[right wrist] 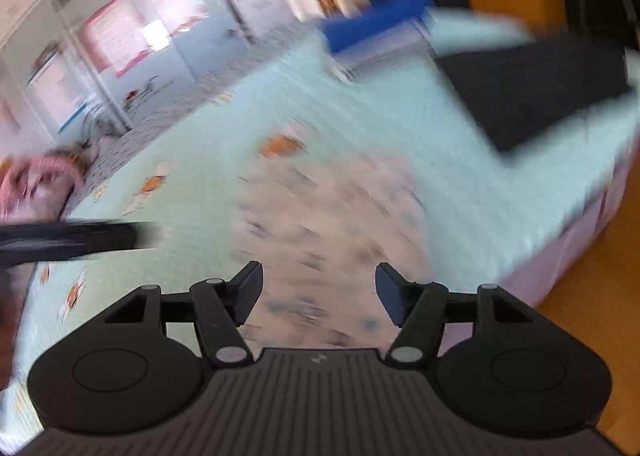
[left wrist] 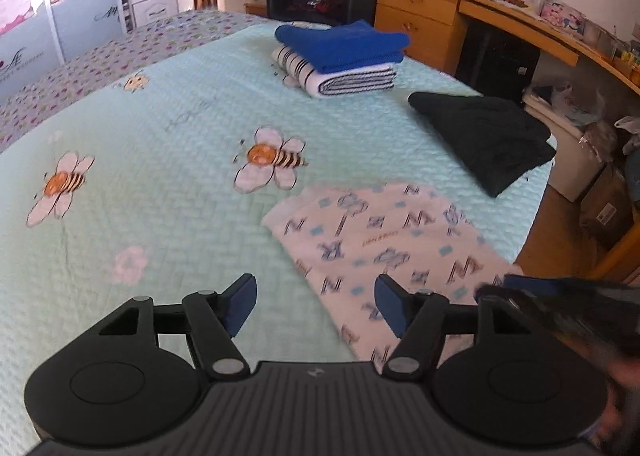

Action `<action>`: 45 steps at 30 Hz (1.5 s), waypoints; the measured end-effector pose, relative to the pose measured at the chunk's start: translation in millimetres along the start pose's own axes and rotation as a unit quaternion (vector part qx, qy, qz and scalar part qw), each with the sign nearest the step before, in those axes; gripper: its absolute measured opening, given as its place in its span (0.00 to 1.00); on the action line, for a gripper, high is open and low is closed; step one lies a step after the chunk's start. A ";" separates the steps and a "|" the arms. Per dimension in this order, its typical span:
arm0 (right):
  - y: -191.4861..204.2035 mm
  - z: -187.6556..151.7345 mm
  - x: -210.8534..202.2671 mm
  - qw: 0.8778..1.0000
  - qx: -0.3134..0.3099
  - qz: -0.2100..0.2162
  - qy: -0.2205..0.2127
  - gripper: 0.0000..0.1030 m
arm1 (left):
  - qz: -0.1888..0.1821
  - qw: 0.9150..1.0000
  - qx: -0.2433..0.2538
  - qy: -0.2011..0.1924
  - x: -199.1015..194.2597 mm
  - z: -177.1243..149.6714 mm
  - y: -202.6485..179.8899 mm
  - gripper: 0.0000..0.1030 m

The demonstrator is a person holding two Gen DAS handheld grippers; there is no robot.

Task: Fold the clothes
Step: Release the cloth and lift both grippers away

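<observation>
A folded white garment with blue letters (left wrist: 384, 244) lies flat on the mint bee-print bedspread (left wrist: 168, 160). My left gripper (left wrist: 316, 298) hovers open over its near left edge, with nothing between the fingers. The right wrist view is badly blurred. There the same white garment (right wrist: 332, 208) lies ahead of my right gripper (right wrist: 319, 288), which stands open and empty above it. A dark blurred shape (left wrist: 568, 308) at the right edge of the left wrist view looks like the other gripper. A similar dark streak (right wrist: 72, 236) crosses the left edge of the right wrist view.
A folded blue garment on a striped one (left wrist: 340, 56) sits farther back on the bed. A folded black garment (left wrist: 488, 136) lies near the right edge. A wooden desk (left wrist: 460, 12) and cluttered floor flank the bed's right side. Wardrobes (left wrist: 60, 16) stand beyond the left side.
</observation>
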State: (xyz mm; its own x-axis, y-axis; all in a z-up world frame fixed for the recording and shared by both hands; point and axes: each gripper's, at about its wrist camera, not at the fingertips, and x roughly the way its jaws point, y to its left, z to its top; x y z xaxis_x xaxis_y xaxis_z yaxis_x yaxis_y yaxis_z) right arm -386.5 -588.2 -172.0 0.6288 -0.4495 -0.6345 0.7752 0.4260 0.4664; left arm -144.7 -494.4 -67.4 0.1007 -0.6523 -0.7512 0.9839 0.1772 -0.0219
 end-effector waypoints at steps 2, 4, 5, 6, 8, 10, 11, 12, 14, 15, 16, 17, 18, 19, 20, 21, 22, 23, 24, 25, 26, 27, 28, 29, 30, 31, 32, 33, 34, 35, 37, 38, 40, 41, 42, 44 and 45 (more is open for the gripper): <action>-41.7 -7.5 13.1 0.997 0.080 0.000 0.008 0.60 | -0.002 1.000 0.004 0.003 -3.3 -6.2 0.3 0.66; -42.8 -6.8 0.4 0.995 0.085 0.048 -0.020 0.60 | -0.006 1.000 0.005 0.006 -3.2 -10.3 -0.1 0.66; -43.3 -6.4 -6.0 0.993 0.087 0.072 -0.033 0.60 | -0.008 1.000 0.004 0.009 -0.8 -10.8 -1.3 0.66; -43.8 -6.0 -12.3 0.990 0.089 0.096 -0.047 0.62 | -0.010 1.000 0.002 0.013 3.1 -10.4 -3.3 0.66; -44.7 -4.8 -23.2 0.983 0.093 0.141 -0.072 0.71 | -0.017 1.000 0.000 0.019 11.7 -9.1 -10.0 0.66; -45.4 1.6 -10.4 0.981 0.096 0.149 -0.074 0.71 | -0.026 0.999 0.005 0.025 19.5 -9.2 -18.5 0.66; -50.9 2.2 2.2 0.980 0.109 0.155 -0.063 0.71 | -0.029 0.999 0.009 0.029 22.9 -9.8 -22.6 0.66; -61.1 1.4 17.9 0.981 0.128 0.143 -0.041 0.71 | -0.030 0.999 0.014 0.033 25.6 -10.9 -26.1 0.66; -79.3 0.1 34.3 0.979 0.160 0.129 -0.016 0.52 | -0.033 0.998 0.025 0.040 29.3 -13.5 -30.8 0.66; -86.2 -0.1 35.1 0.977 0.172 0.128 -0.014 0.52 | -0.035 0.998 0.027 0.041 30.2 -14.3 -30.8 0.66; -85.0 1.5 25.0 0.975 0.171 0.137 -0.027 0.55 | -0.038 0.998 0.027 0.042 31.8 -14.3 -30.3 0.66; -79.6 3.6 14.5 0.976 0.158 0.144 -0.043 0.62 | -0.039 0.998 0.024 0.044 34.9 -13.5 -30.4 0.66; -73.8 6.7 7.4 0.977 0.142 0.151 -0.055 0.67 | -0.038 0.998 0.021 0.045 38.4 -12.1 -31.2 0.66; -68.2 9.8 1.5 0.977 0.126 0.157 -0.064 0.74 | -0.038 0.998 0.019 0.046 41.9 -10.8 -32.9 0.66; -64.1 12.9 2.3 0.979 0.117 0.156 -0.061 0.77 | -0.040 0.998 0.018 0.048 44.2 -10.6 -35.1 0.66; -61.1 16.1 4.3 0.981 0.107 0.151 -0.056 0.78 | -0.045 0.998 0.018 0.051 45.1 -11.1 -37.5 0.66; -64.1 19.4 13.0 0.986 0.101 0.126 -0.038 0.77 | -0.049 0.997 0.018 0.053 46.1 -11.6 -39.9 0.66; -67.0 22.6 20.9 0.990 0.096 0.098 -0.020 0.74 | -0.053 0.997 0.020 0.054 45.5 -12.9 -42.3 0.66; -68.8 25.3 23.6 0.993 0.099 0.056 -0.008 0.74 | -0.054 0.997 0.026 0.053 43.1 -14.6 -44.1 0.66; -66.4 27.8 18.1 0.994 0.095 0.044 -0.010 0.74 | -0.052 0.997 0.033 0.051 40.2 -16.1 -45.6 0.66; -57.1 28.9 10.5 0.995 0.081 0.048 -0.018 0.74 | -0.047 0.997 0.039 0.049 38.1 -16.6 -46.6 0.66; -45.9 30.1 -0.4 0.997 0.057 0.039 -0.023 0.74 | -0.036 0.997 0.042 0.047 36.9 -15.4 -47.3 0.66; -29.6 31.2 -9.7 0.999 0.025 0.007 -0.022 0.74 | -0.025 0.998 0.044 0.045 36.4 -13.0 -48.0 0.66; -14.9 33.5 -13.2 0.999 -0.002 -0.037 -0.014 0.75 | -0.014 0.998 0.044 0.042 35.9 -9.9 -49.0 0.66; -0.6 35.7 -16.6 0.997 -0.026 -0.077 -0.007 0.75 | 0.000 0.998 0.042 0.038 34.8 -6.7 -50.5 0.66; 12.0 37.7 -18.7 0.994 -0.037 -0.098 0.000 0.75 | 0.015 0.998 0.040 0.035 33.4 -3.8 -52.1 0.67; 24.2 39.7 -20.3 0.992 -0.048 -0.119 0.006 0.75 | 0.029 0.998 0.040 0.032 31.8 -1.5 -53.8 0.68; 33.8 41.4 -19.6 0.989 -0.055 -0.134 0.012 0.75 | 0.042 0.998 0.041 0.030 30.2 0.6 -55.7 0.68; 43.1 42.8 -18.6 0.987 -0.061 -0.148 0.017 0.77 | 0.054 0.997 0.042 0.027 28.4 2.1 -57.0 0.69; 51.1 42.8 -15.9 0.985 -0.070 -0.158 0.023 0.78 | 0.065 0.997 0.040 0.026 26.7 3.0 -56.6 0.69; 64.5 40.1 -9.8 0.981 -0.087 -0.170 0.034 0.78 | 0.079 0.996 0.028 0.023 23.6 2.6 -52.9 0.69; 69.5 39.2 -6.9 0.979 -0.093 -0.174 0.040 0.78 | 0.084 0.996 0.021 0.024 22.8 1.9 -50.9 0.69; 82.1 30.1 -9.1 0.977 -0.099 -0.183 0.049 0.78 | 0.092 0.995 0.013 0.029 22.6 -0.9 -46.8 0.69; 84.1 28.8 -8.2 0.977 -0.099 -0.182 0.051 0.78 | 0.094 0.995 0.010 0.031 22.9 -2.3 -45.0 0.69; 86.4 27.5 -7.6 0.977 -0.099 -0.181 0.054 0.78 | 0.094 0.995 0.007 0.033 23.0 -3.4 -43.2 0.69; 90.8 25.9 -8.7 0.977 -0.102 -0.179 0.057 0.78 | 0.094 0.995 0.001 0.036 23.0 -4.7 -40.3 0.69; 92.0 25.1 -8.8 0.976 -0.104 -0.181 0.058 0.78 | 0.095 0.995 -0.002 0.036 22.8 -5.1 -39.6 0.69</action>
State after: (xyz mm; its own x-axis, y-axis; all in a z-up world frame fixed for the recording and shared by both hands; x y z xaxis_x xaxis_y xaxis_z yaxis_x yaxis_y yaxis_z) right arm -319.2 -564.7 -108.0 0.2964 -0.5133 -0.8054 0.9085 0.4116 0.0720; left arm -182.1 -512.6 -87.0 0.2732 -0.5528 -0.7873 0.9479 0.2942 0.1224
